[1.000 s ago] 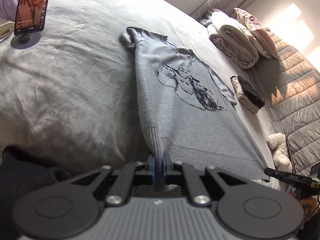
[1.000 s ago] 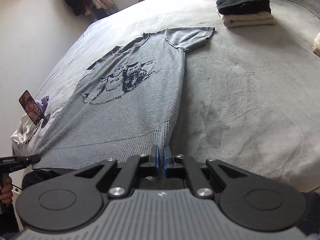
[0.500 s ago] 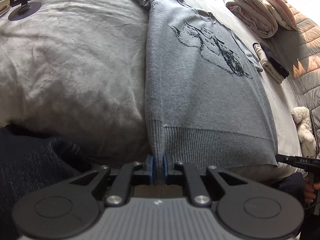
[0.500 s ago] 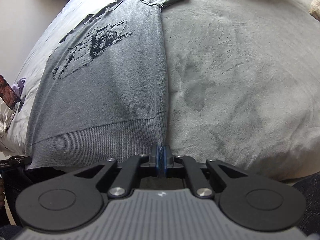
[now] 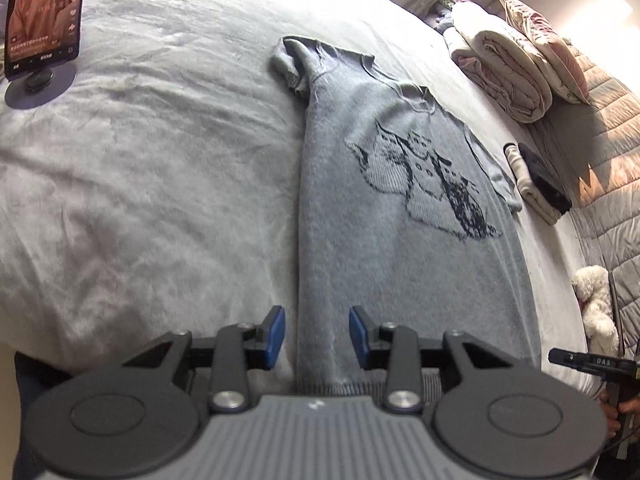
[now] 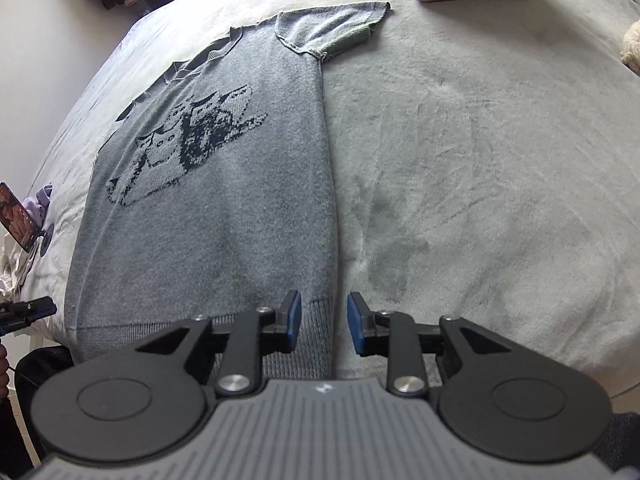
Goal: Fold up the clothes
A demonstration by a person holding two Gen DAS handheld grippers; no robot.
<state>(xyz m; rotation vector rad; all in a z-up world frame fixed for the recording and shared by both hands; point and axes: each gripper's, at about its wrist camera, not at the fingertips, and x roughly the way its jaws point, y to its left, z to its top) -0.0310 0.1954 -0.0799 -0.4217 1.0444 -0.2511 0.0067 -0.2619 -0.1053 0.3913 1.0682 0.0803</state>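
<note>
1. My left tongs (image 5: 317,338) are opening, pads clear of the sweater's (image 5: 400,240) hem corner between them.
2. My right tongs (image 6: 323,323) are opening likewise, nothing gripped.
3. I should release fully before lifting, to avoid dragging the hem.
4. The sweater lies flat on the bed (image 5: 160,200), collar away from me, long axis running hem to collar.

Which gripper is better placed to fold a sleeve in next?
Right, marginally. The right gripper faces a flat, spread sleeve; the left gripper's sleeve is bunched. Both jaws are opening, off the sweater's hem.
</note>
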